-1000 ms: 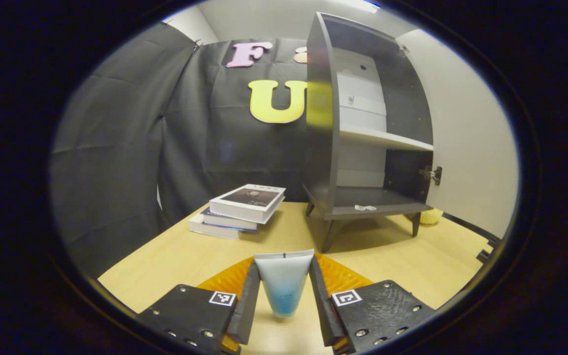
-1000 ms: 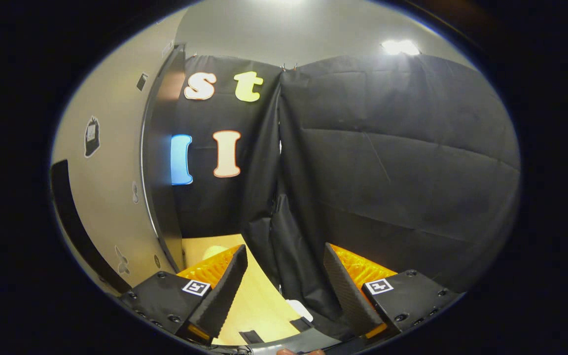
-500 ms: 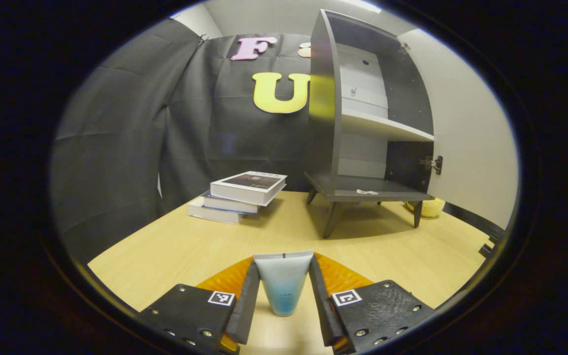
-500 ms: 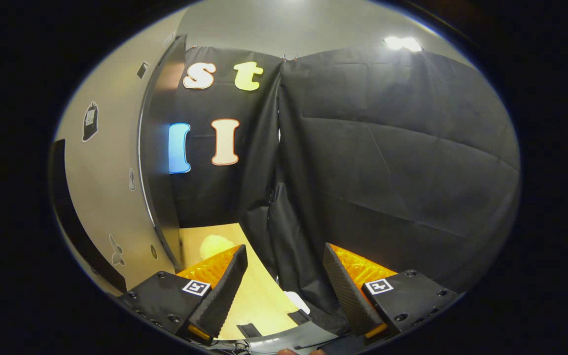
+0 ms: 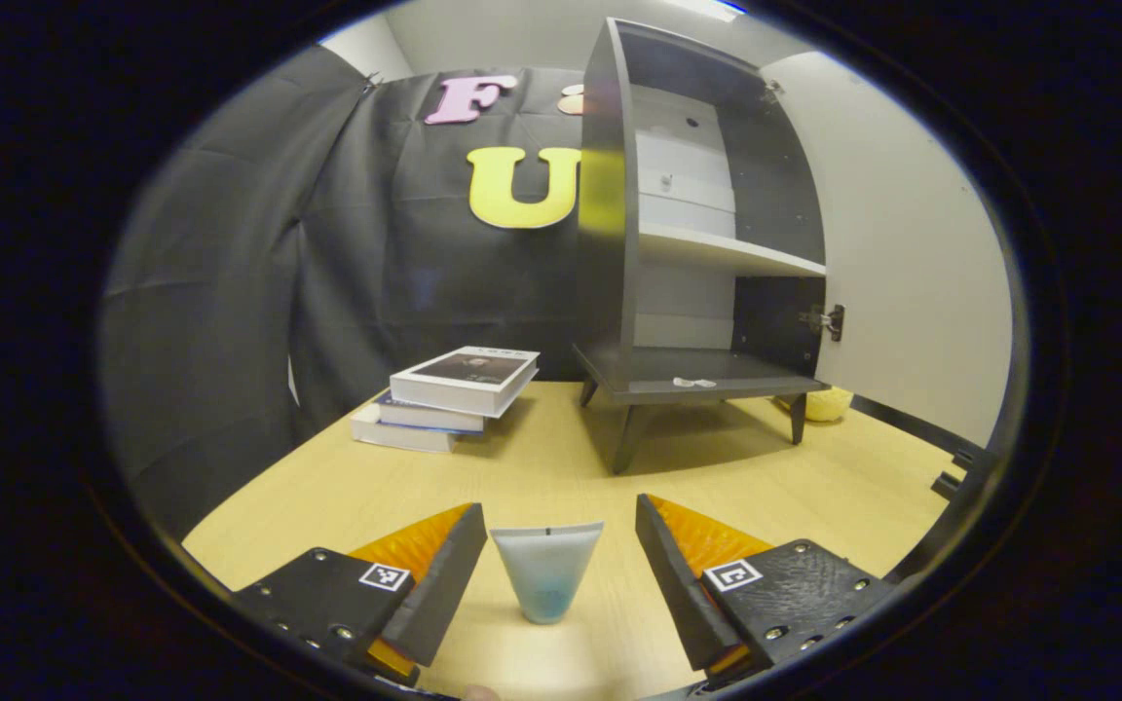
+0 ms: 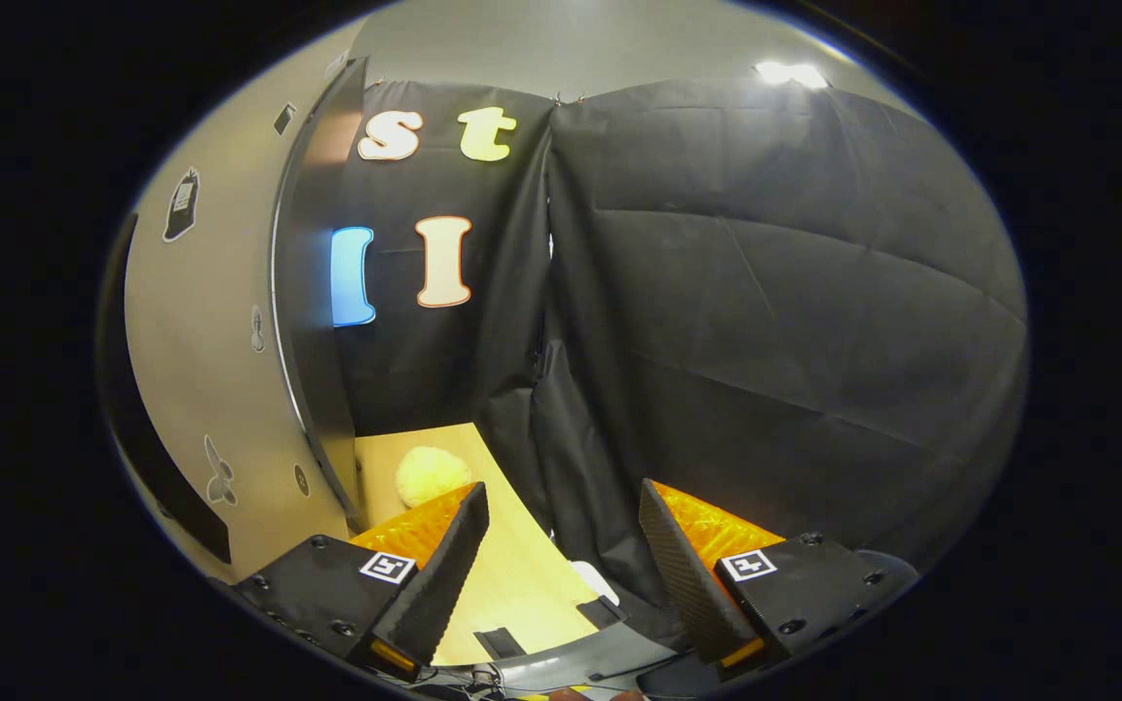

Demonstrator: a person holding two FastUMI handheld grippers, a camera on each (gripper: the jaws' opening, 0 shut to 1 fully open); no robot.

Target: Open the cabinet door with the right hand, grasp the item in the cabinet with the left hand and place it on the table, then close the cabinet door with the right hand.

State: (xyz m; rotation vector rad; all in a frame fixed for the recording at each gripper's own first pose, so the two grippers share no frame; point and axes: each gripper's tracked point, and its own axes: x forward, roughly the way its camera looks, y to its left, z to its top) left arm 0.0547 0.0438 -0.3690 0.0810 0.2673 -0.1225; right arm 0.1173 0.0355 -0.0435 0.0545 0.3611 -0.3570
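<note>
Pale tube [image 5: 546, 574], bluish toward its cap, seemingly upright on table [image 5: 347, 497].

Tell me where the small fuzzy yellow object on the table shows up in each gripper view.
Left gripper view: the small fuzzy yellow object lies right of centre on the light wooden table, behind the dark grey cabinet, at the foot of its open pale cabinet door.
Right gripper view: lower left of centre, on the table beside that door.
Shared landmark: the open door.
</note>
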